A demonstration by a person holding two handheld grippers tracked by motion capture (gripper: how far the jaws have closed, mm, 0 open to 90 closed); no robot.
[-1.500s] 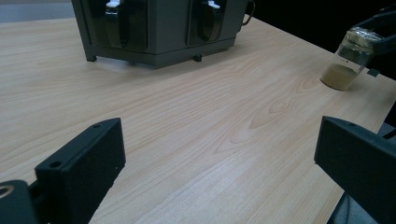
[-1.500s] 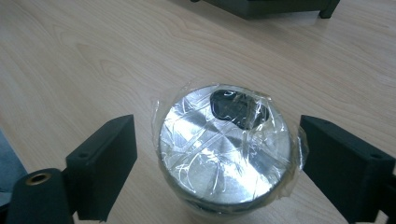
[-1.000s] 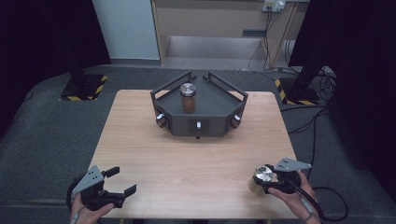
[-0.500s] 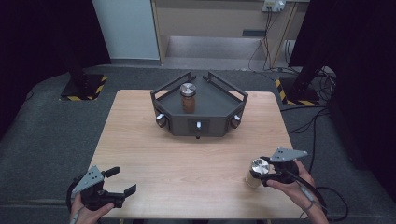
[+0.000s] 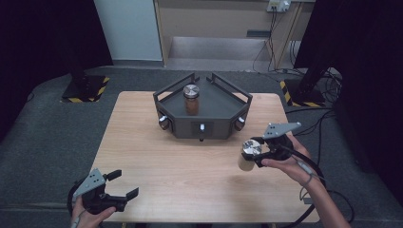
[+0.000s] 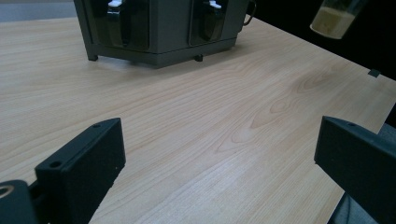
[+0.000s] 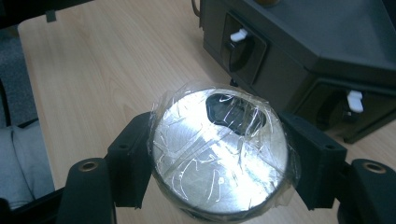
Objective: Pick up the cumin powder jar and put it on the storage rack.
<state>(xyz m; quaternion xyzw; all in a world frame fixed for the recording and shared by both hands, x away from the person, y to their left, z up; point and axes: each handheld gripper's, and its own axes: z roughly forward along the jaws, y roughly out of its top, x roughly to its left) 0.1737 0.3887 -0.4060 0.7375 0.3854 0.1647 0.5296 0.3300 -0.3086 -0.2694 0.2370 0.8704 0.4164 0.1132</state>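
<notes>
My right gripper (image 5: pixel 255 153) is shut on a small jar (image 5: pixel 247 160) with a silver lid and pale contents, held above the right side of the wooden table (image 5: pixel 190 171). In the right gripper view both jaws press the sides of the plastic-wrapped lid (image 7: pixel 219 140). A second jar (image 5: pixel 191 99), brown inside with a silver lid, stands on a dark angular stand (image 5: pixel 202 121) at the back centre. My left gripper (image 5: pixel 124 184) rests at the near left corner, its jaws wide open around nothing (image 6: pixel 219 154). The lifted jar (image 6: pixel 334 16) hangs at the upper right of the left gripper view.
The stand (image 7: pixel 327 51) has knobs and white switches on its front faces and a low railing around its top. Black cables trail from both grippers. Dark floor mat surrounds the table; a black post base (image 5: pixel 85 88) stands far left.
My right gripper has lifted the jar off the table and carried it away from the near edge toward the stand. The left gripper has stayed put.
</notes>
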